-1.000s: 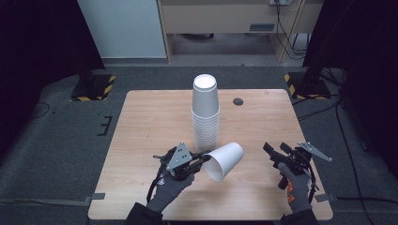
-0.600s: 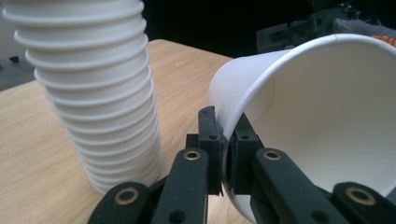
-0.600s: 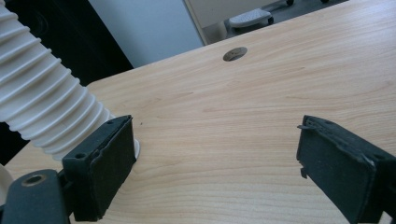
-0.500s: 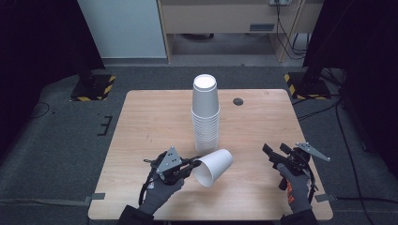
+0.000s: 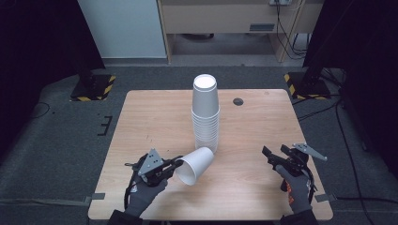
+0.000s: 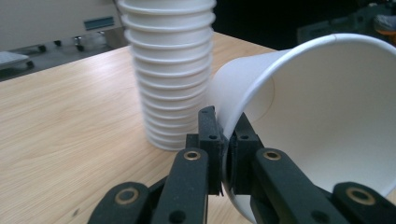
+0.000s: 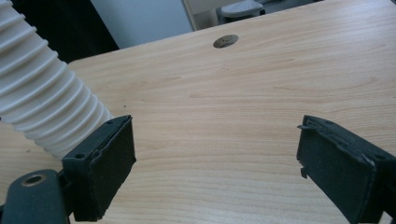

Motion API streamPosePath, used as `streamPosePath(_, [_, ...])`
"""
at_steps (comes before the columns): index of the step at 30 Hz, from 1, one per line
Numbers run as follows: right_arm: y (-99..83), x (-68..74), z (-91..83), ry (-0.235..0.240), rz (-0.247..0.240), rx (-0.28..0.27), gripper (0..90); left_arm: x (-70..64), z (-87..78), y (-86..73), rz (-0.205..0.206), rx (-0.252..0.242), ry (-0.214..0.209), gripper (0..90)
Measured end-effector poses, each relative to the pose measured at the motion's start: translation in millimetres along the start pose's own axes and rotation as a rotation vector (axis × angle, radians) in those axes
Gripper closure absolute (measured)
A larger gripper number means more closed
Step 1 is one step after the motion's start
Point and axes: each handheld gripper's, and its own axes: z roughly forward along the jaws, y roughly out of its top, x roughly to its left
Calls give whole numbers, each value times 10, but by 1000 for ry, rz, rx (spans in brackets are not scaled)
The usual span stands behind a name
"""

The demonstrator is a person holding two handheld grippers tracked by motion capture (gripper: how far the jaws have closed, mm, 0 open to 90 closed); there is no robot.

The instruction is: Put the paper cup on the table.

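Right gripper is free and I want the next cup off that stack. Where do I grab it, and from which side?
Take the top cup of the stack by its side wall just below the closed, upturned base. The cups are nested upside down, so only that top section stands clear of the ribbed rims below. Bring the open right gripper in level from the stack's right, probably; the left gripper with its held cup sits left.

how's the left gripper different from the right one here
The left gripper is shut on the rim of a white paper cup; the right gripper is open with nothing between its jaws. The left gripper sits close to the stack of cups, while the right gripper is off toward the table's right edge. Both have black jaws, and gloved hands hold them near the table's front edge.
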Motion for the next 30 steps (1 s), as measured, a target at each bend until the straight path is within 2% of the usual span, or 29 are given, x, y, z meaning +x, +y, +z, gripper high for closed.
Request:
streamPosePath(8, [-39,7,46,-57,-86,54,112,240,-264,-73,-45,-4,102,860])
streamPosePath(9, [-39,7,46,-57,-86,54,112,240,-264,-73,-45,-4,102,859])
streamPosePath(11, [-49,4,61,-68,-102,68,111,289,-300,-90,-52,5,128,860])
streamPosePath(17, [-79,-8,109,-90,-144,102,115,432,-419,-140,-111,15,191,859])
streamPosePath(20, [-123,-14,149,-101,-169,130,119,505,-456,-173,-128,42,222,859])
streamPosePath(21, [-156,-26,183,-112,-193,166,120,531,-466,-186,-130,55,231,859])
streamPosePath(23, [-174,-33,201,-119,-206,179,120,582,-485,-209,-144,69,251,859])
streamPosePath(24, [-203,-43,228,-125,-231,207,119,639,-511,-223,-157,79,268,859])
streamPosePath(30, [-267,-87,281,-136,-257,248,115,781,-580,-220,-183,119,310,859])
